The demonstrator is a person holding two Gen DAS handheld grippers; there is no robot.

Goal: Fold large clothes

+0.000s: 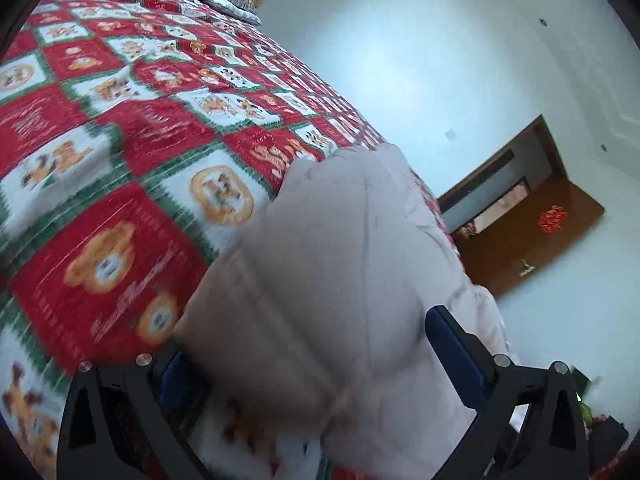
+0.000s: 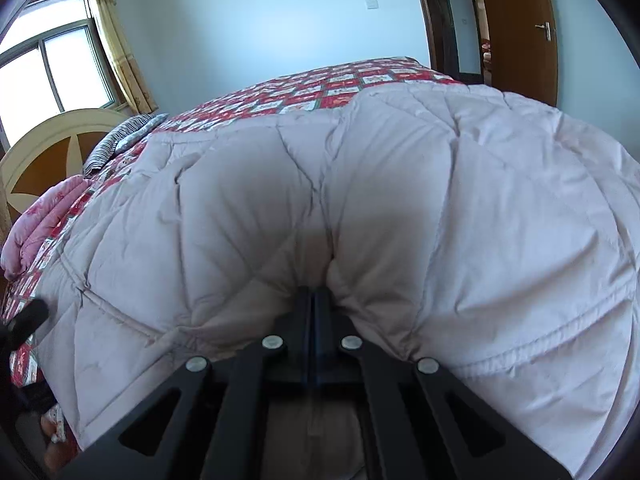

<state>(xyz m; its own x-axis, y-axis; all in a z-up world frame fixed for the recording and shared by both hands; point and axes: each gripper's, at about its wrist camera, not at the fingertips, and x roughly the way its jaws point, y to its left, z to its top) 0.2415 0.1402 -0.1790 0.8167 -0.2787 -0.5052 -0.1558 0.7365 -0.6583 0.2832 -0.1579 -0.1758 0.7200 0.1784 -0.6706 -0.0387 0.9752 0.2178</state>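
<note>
A large pale quilted comforter [image 2: 440, 200] lies bunched on a bed with a red, white and green bear-patterned bedspread [image 2: 340, 84]. My right gripper [image 2: 316, 292] is shut, and its fingers pinch a fold of the comforter's near edge, which puckers around them. In the left wrist view a blurred lobe of the comforter [image 1: 340, 240] fills the gap between the blue pads [image 1: 452, 344] of my left gripper [image 1: 312, 340]. Its fingers stand wide apart, tilted over the bedspread [image 1: 120, 140]. The left pad is partly hidden behind the fabric.
A folded pink quilt [image 2: 44, 216] and a striped pillow [image 2: 120, 136] sit by the headboard [image 2: 48, 148]. A window with a yellow curtain [image 2: 52, 64] is at the left. An open brown door [image 2: 516, 32] is beyond the bed's far corner. A dark blurred shape [image 2: 28, 316] shows at the left edge.
</note>
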